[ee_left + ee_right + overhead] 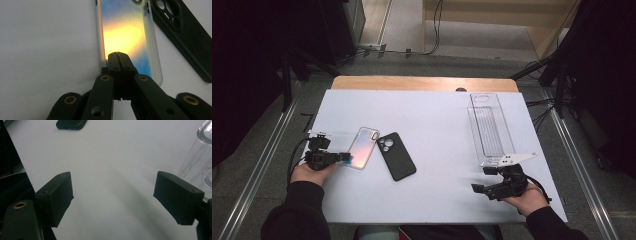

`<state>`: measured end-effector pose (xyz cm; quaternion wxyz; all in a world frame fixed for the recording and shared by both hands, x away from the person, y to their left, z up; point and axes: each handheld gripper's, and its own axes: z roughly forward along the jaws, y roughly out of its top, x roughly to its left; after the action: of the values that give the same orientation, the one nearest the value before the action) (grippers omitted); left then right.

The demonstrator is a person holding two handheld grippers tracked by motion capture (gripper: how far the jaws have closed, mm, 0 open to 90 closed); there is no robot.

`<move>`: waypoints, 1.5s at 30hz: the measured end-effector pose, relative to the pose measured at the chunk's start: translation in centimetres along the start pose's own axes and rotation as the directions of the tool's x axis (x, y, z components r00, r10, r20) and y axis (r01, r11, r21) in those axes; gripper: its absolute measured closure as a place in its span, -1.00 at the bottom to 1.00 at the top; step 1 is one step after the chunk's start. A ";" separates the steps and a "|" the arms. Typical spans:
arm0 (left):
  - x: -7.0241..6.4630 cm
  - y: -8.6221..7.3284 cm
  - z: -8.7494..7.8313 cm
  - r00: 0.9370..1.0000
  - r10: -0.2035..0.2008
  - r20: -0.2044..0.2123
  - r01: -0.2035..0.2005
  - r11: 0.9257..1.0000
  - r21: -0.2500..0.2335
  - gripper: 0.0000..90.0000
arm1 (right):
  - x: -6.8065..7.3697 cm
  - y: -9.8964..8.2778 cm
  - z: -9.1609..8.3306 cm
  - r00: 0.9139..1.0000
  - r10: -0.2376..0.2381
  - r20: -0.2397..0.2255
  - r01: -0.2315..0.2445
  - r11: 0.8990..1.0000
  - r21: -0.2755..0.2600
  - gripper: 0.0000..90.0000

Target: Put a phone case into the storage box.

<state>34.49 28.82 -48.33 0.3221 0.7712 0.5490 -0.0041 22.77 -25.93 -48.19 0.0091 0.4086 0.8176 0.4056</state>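
Two phone cases lie side by side on the white surface (437,130), left of its middle: one iridescent case (362,147) toward the left edge, and one black case (396,155) just beside it on its right, the two near each other at their upper ends. We count one clear plastic tray (489,127), long and narrow, standing near the right edge and running toward the far edge. Two grippers are in hand. We note the left gripper (117,56) with its jaws pressed together, tips over the near end of the iridescent case; whether they touch it we cannot tell. We note the right gripper (113,200) with its jaws spread and nothing between them, resting near the front right corner, just below the tray. Beneath the white surface a wooden tabletop (422,82) shows along the far edge. Around it we record grey floor (257,165), metal rails and cables in a dim room.
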 end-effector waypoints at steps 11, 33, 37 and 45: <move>-1.9 -0.5 -1.6 0.993 0.062 0.100 -0.053 0.995 -0.089 0.21 | 0.0 0.0 0.0 1.000 -0.002 0.002 0.002 1.000 -0.017 -0.69; -7.6 -2.5 -1.8 0.942 0.218 0.257 -0.197 0.975 -0.102 -0.12 | -0.3 -0.1 0.0 1.000 0.007 0.007 -0.007 0.999 -0.039 -0.69; -8.2 -2.9 -1.7 0.932 0.229 0.279 -0.211 0.973 -0.093 -0.21 | -0.4 -0.1 0.0 1.000 0.005 0.011 -0.004 0.999 -0.035 -0.69; -9.2 -3.3 -1.9 0.893 0.248 0.376 -0.225 0.969 -0.105 -0.50 | -0.6 -0.2 0.0 1.000 0.014 0.015 -0.014 1.000 -0.020 -0.69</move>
<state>27.39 22.58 -45.16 0.4445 0.8065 0.3766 -0.1008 23.04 -26.36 -48.47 0.0166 0.4174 0.8104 0.4107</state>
